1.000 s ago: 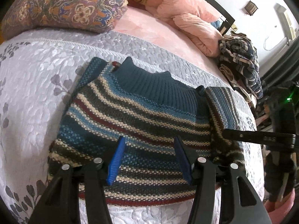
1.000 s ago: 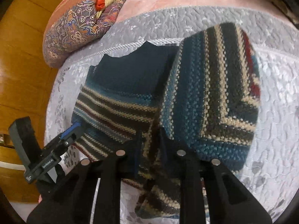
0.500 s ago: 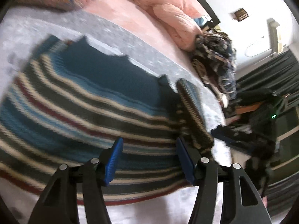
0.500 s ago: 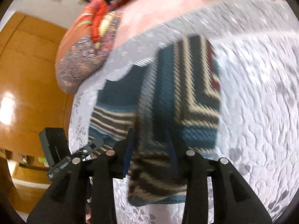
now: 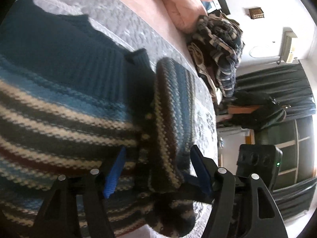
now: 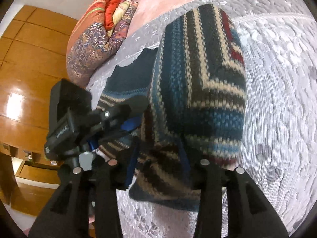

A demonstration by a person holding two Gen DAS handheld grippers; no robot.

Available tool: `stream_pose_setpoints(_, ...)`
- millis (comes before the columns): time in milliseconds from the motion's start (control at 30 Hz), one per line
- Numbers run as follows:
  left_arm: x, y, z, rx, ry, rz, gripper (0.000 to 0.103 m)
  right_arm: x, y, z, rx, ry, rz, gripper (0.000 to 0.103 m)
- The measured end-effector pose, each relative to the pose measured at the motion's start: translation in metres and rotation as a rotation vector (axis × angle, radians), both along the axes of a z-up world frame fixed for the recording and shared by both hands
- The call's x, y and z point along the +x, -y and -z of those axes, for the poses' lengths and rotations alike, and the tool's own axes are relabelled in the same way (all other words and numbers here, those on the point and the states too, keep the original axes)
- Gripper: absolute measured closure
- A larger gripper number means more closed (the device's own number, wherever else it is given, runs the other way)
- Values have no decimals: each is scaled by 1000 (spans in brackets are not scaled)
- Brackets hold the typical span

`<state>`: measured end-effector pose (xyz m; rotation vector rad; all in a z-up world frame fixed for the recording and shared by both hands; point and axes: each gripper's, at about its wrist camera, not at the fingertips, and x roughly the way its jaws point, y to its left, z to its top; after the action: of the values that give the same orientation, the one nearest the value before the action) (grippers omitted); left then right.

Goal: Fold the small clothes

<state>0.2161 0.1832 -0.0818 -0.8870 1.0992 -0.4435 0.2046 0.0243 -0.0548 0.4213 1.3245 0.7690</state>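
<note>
A striped knit sweater (image 5: 59, 107) with a dark teal collar lies flat on the grey quilted bedspread (image 6: 277, 99). Its right sleeve part (image 6: 198, 83) is raised off the bed and stands on edge. My right gripper (image 6: 159, 158) is shut on the lower end of that raised fold. My left gripper (image 5: 158, 170) is open, its blue pads (image 5: 116, 168) on either side of the same fold (image 5: 168, 123), low over the sweater's hem. In the right wrist view the left gripper (image 6: 118, 123) sits close at the left.
A pink duvet (image 5: 178, 4) and a pile of dark patterned clothes (image 5: 218, 45) lie at the far end of the bed. A patterned quilt roll (image 6: 95, 45) rests at the bed's other end by a wooden wardrobe (image 6: 29, 69). Bare bedspread lies right of the sweater.
My left gripper moved right across the sweater until its open fingers straddle the sleeve fold. My right gripper lifted that fold up off the bed and toward the sweater's middle.
</note>
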Motion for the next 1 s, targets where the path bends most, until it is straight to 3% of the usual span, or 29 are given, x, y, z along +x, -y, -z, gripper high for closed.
stream_pose_setpoints(233,1,15,5,8,-33,24,27,-23,13,-1,-42,33,-40,61)
stream_pose_setpoints(333,-5,16,4,44,-25,41,27,-25,20,-4,-20,34,-36,57)
stream_pose_setpoints(500,-8,12,-1,7,-29,7,27,-26,19,-3,-22,36,-37,57)
stream_pose_setpoints(733,8,38,6,45,-71,61,28,-25,14,-2,-20,35,-38,55)
stream_pose_setpoints(767,9,41,5,50,-70,56,31,-25,13,-2,-20,36,-37,55)
stream_pose_setpoints(867,9,46,1,88,-72,46,64,-25,15,-5,-24,50,-32,47)
stream_pose_setpoints(1000,5,44,-7,81,-27,26,78,-30,19,-14,-8,68,-23,47)
